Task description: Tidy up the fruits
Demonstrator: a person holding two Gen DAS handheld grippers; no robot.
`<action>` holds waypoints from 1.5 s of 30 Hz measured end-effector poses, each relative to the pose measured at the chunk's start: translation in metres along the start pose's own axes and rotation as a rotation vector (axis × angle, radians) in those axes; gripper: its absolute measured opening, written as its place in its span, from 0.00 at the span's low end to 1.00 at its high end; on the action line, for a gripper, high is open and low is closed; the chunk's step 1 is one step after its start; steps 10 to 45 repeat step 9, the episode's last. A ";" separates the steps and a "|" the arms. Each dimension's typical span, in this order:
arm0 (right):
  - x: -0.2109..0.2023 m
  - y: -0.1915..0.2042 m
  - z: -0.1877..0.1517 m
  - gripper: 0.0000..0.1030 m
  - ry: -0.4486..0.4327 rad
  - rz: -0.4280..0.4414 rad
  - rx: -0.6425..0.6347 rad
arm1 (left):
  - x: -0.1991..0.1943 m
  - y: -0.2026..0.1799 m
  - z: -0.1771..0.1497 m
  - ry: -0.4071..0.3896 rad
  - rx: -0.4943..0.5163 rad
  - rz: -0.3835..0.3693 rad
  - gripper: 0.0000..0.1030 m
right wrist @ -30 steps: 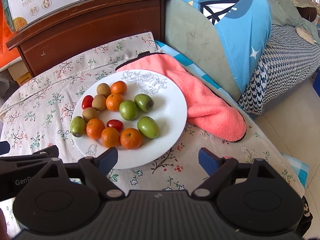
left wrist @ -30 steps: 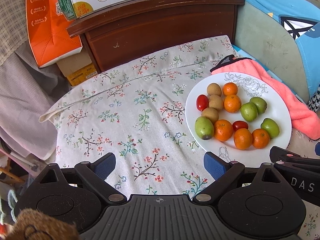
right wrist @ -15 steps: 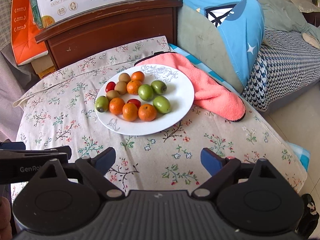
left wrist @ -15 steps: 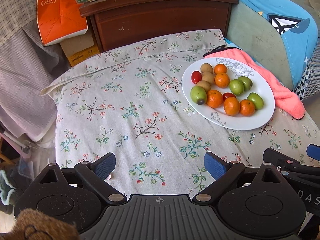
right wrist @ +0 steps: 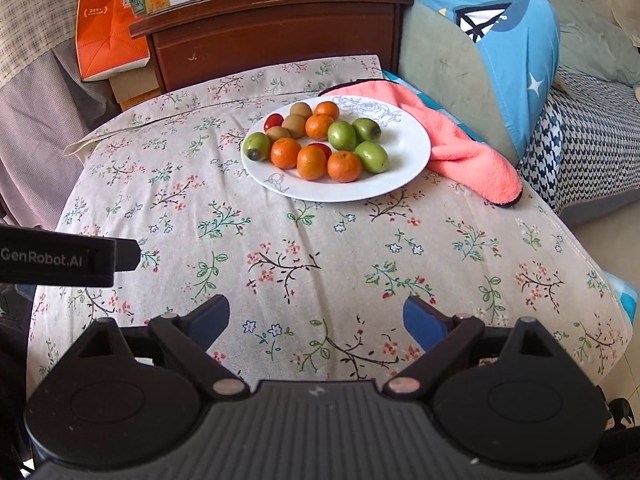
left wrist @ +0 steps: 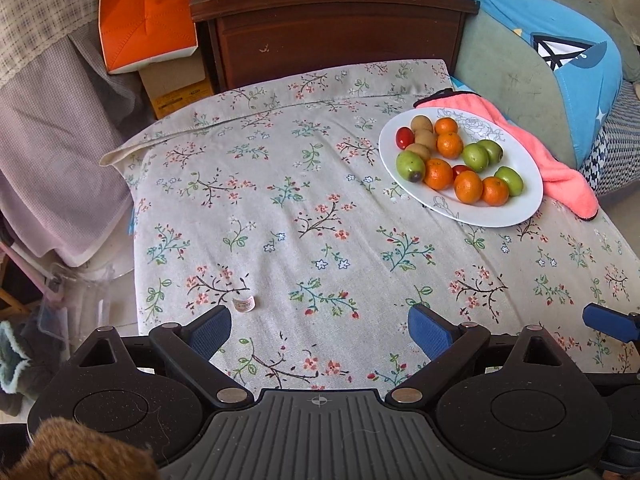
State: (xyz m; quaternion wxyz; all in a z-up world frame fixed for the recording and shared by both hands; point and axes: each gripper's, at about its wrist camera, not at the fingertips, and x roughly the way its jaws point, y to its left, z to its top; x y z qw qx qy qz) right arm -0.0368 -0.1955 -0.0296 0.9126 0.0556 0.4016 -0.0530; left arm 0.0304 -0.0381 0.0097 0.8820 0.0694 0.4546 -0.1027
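A white plate point(left wrist: 516, 216) point(right wrist: 404, 152) sits at the far right of a table under a floral cloth point(left wrist: 304, 208). It holds several oranges point(right wrist: 285, 153), green fruits point(right wrist: 342, 135), brown kiwis point(right wrist: 294, 125) and two red tomatoes point(right wrist: 273, 121), all grouped together. My left gripper point(left wrist: 320, 330) is open and empty, near the table's front edge, well short of the plate. My right gripper point(right wrist: 316, 320) is open and empty, also back near the front edge. The left gripper's body point(right wrist: 68, 258) shows at the left of the right wrist view.
A pink towel point(right wrist: 460, 148) lies against the plate's right side. A small paper-wrapped roll point(left wrist: 244, 303) lies on the cloth near the left gripper. A dark wooden cabinet point(left wrist: 332, 36) with a milk carton box stands behind; a blue cushion point(right wrist: 500, 32) is at right.
Both grippers have pulled back from the plate toward the table's front edge; the plate now looks smaller and farther. The small roll has come into view. Both stay open.
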 end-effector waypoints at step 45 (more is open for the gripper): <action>0.030 0.033 -0.006 0.91 0.010 0.075 -0.139 | -0.003 0.016 0.001 -0.012 -0.042 -0.008 0.94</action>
